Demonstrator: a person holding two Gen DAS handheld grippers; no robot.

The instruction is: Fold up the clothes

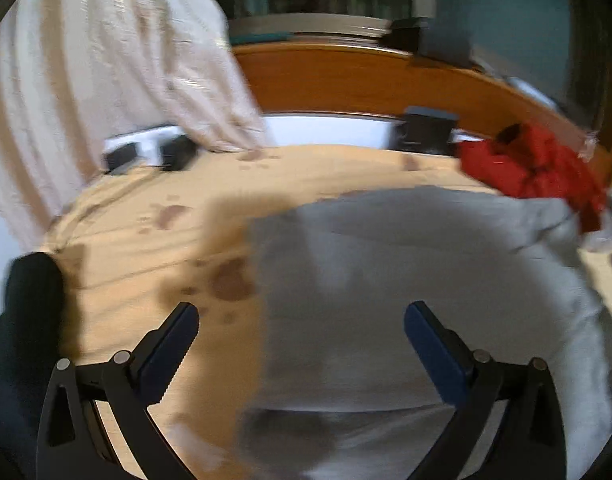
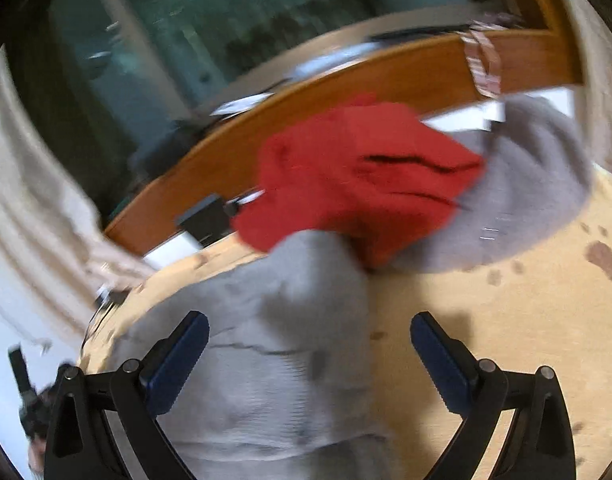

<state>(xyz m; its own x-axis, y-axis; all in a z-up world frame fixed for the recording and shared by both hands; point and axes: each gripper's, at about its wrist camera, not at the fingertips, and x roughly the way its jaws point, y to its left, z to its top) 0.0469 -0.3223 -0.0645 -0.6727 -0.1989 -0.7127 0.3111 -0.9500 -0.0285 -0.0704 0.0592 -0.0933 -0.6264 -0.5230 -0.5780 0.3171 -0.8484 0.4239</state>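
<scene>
A grey garment (image 1: pixel 417 288) lies spread on the tan paw-print sheet (image 1: pixel 154 240) of a bed. My left gripper (image 1: pixel 302 316) hovers open above the garment's left edge, with nothing between its fingers. A crumpled red garment (image 1: pixel 533 164) sits at the far right of the bed. In the right wrist view the grey garment (image 2: pixel 274 344) runs under my right gripper (image 2: pixel 309 328), which is open and holds nothing. The red garment (image 2: pixel 361 176) lies on the grey cloth beyond it. Both views are blurred by motion.
A wooden headboard (image 1: pixel 345 76) closes the far side of the bed, with black boxes (image 1: pixel 425 128) at its foot. A pale curtain (image 1: pixel 90 80) hangs at the left. A dark sleeve (image 1: pixel 26 320) shows at the left edge. A second grey cloth (image 2: pixel 533 200) lies right of the red garment.
</scene>
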